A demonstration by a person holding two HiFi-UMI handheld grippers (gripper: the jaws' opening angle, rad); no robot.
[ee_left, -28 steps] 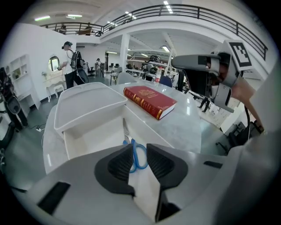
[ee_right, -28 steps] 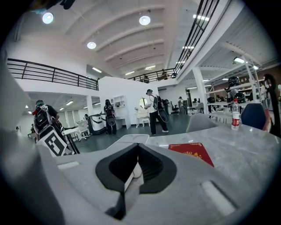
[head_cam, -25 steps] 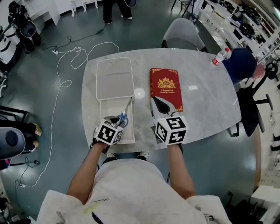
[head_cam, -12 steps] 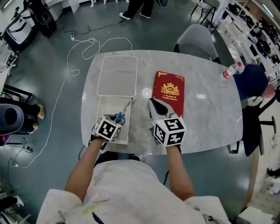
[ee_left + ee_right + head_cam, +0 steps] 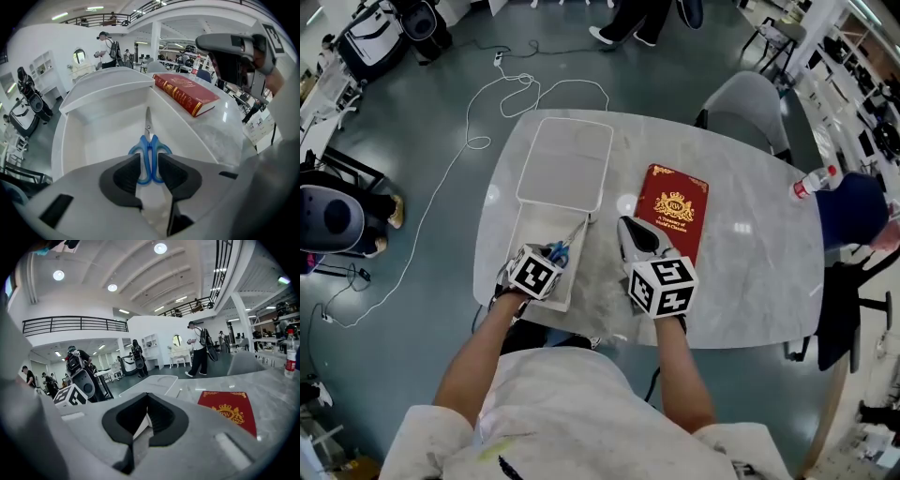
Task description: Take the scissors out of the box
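Observation:
A pair of blue-handled scissors [image 5: 560,250] [image 5: 148,138] lies in the open white box [image 5: 528,225] [image 5: 93,136], blades pointing toward the hinged lid [image 5: 566,163]. My left gripper [image 5: 549,258] [image 5: 149,158] is at the near end of the box. Its pads sit close on both sides of the handles' middle bars and hide the outer loops. The scissors still rest on the box floor. My right gripper [image 5: 627,226] [image 5: 148,398] hovers over the bare table between the box and the book, shut with nothing in it.
A red hardcover book [image 5: 674,211] [image 5: 228,415] lies on the marble table [image 5: 750,272], right of the box. A water bottle [image 5: 814,180] stands at the far right edge. A grey chair [image 5: 750,108] is behind the table. Cables trail on the floor at left.
The head view has drifted, so the table sits lower right in frame. Both grippers keep their places; the left stays on the scissors handles inside the box.

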